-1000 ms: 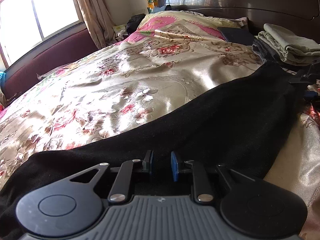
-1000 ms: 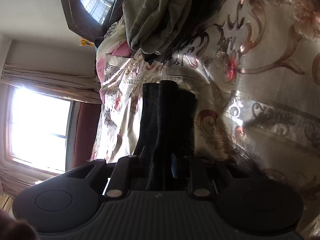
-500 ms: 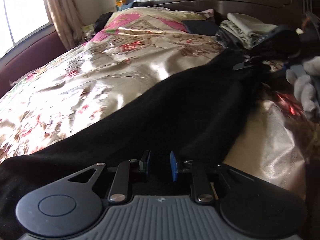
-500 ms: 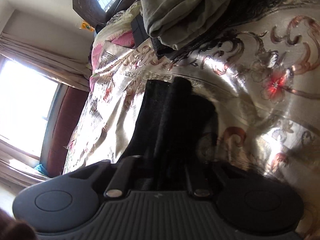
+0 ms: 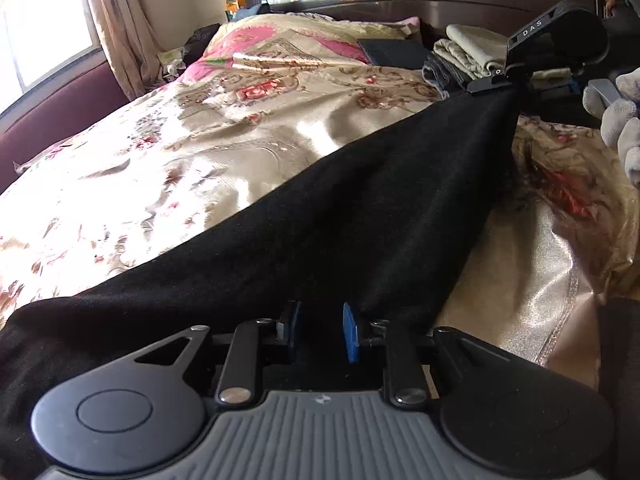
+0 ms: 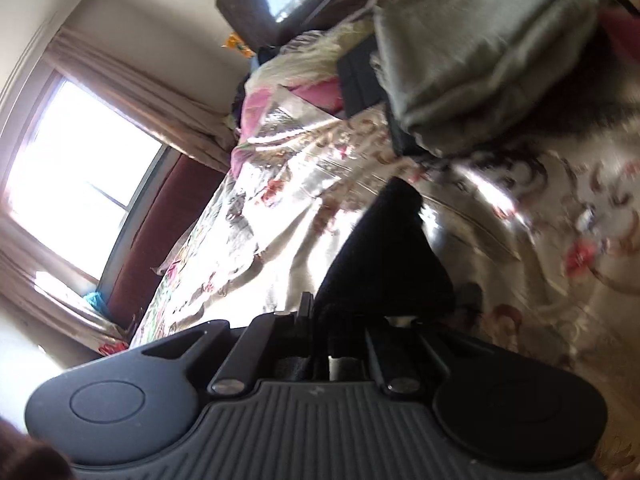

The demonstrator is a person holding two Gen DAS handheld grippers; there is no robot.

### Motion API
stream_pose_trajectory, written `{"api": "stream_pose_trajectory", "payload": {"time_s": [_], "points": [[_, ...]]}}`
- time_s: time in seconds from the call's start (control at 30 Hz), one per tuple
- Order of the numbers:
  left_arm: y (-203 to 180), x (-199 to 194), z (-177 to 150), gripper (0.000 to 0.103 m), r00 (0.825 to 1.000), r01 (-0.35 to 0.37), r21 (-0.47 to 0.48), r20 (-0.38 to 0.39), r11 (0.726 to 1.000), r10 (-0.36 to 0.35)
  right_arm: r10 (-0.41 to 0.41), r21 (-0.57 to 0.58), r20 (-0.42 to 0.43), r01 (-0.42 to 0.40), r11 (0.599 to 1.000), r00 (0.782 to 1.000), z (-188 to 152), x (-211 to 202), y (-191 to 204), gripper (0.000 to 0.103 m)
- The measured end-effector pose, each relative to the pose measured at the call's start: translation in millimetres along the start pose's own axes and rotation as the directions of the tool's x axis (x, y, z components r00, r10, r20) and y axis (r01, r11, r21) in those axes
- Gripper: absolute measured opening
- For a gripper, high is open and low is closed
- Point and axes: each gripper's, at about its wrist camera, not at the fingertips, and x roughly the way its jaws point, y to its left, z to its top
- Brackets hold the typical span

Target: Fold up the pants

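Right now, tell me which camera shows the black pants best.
The left wrist view. There the black pants stretch across the floral bedspread from the left gripper to the right gripper, which clamps the far end. The right wrist view shows only a bunched black end between its own fingers, and it is blurred.

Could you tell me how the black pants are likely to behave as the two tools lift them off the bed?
The black pants are probably floppy: they stretch in a soft sheet between the left tool and the right tool. They look light, judging by the thin fabric. The glossy bedspread may let them slide.
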Motion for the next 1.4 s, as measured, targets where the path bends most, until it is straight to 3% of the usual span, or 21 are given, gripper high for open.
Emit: {"api": "stream_pose_trajectory", "payload": {"time_s": [0.1, 0.17, 0.3, 0.43, 0.53, 0.63, 0.8, 0.97, 1.03, 1.17, 1.3, 1.4], "points": [[24.5, -7.5, -7.6, 0.04, 0.996, -0.09, -0.075, 0.007, 0.993, 0.091, 0.015, -0.088, 0.003, -0.015, 0.996, 1.0, -1.5, -3.1, 33.1, 0.007], [41.4, -4.3, -17.1, 0.041, 0.996, -0.08, -0.135, -0.042, 0.988, 0.075, 0.033, -0.156, -0.003, -0.033, 0.987, 0.999, -6.0, -4.2, 59.9, 0.007], [60.3, -23.2, -33.5, 0.041, 0.994, -0.11, -0.193, -0.001, 0.975, 0.112, 0.111, -0.26, -0.023, -0.113, 0.959, 0.994, -19.7, -8.0, 117.4, 0.007], [95.1, -48.1, -49.7, 0.041, 0.981, -0.181, -0.311, 0.014, 0.933, 0.195, 0.189, -0.362, -0.146, -0.23, 0.903, 0.971, -55.3, 8.5, 185.5, 0.007], [129.3, -72.9, -71.6, 0.041, 0.962, -0.244, -0.387, 0.019, 0.889, 0.273, 0.227, -0.444, -0.274, -0.332, 0.832, 0.935, -105.8, 33.0, 241.5, 0.007], [164.3, -100.5, -99.3, 0.041, 0.938, -0.301, -0.474, 0.008, 0.827, 0.346, 0.255, -0.459, -0.404, -0.436, 0.774, 0.879, -166.0, 60.8, 289.7, 0.007], [207.7, -139.0, -152.6, 0.041, 0.896, -0.381, -0.582, -0.04, 0.718, 0.443, 0.22, -0.51, -0.567, -0.548, 0.663, 0.794, -275.5, 94.9, 352.8, 0.007], [219.9, -162.1, -194.2, 0.041, 0.865, -0.414, -0.645, -0.059, 0.642, 0.499, 0.125, -0.614, -0.638, -0.6, 0.513, 0.76, -374.8, 96.6, 385.0, 0.007], [221.8, -170.7, -206.3, 0.041, 0.864, -0.402, -0.666, -0.048, 0.628, 0.501, 0.121, -0.632, -0.641, -0.611, 0.478, 0.758, -395.0, 91.9, 394.9, 0.007], [220.0, -177.5, -220.0, 0.041, 0.854, -0.407, -0.668, -0.038, 0.623, 0.519, 0.092, -0.753, -0.6, -0.6, 0.271, 0.794, -438.7, 75.7, 414.5, 0.007], [221.9, -177.9, -234.1, 0.042, 0.859, -0.381, -0.702, -0.028, 0.602, 0.511, 0.044, -0.772, -0.612, -0.608, 0.184, 0.79, -467.2, 75.6, 406.8, 0.008], [219.1, -182.1, -239.7, 0.042, 0.855, -0.381, -0.71, -0.026, 0.592, 0.518, 0.058, -0.781, -0.603, -0.603, 0.164, 0.796, -475.6, 67.7, 405.6, 0.008]]}}
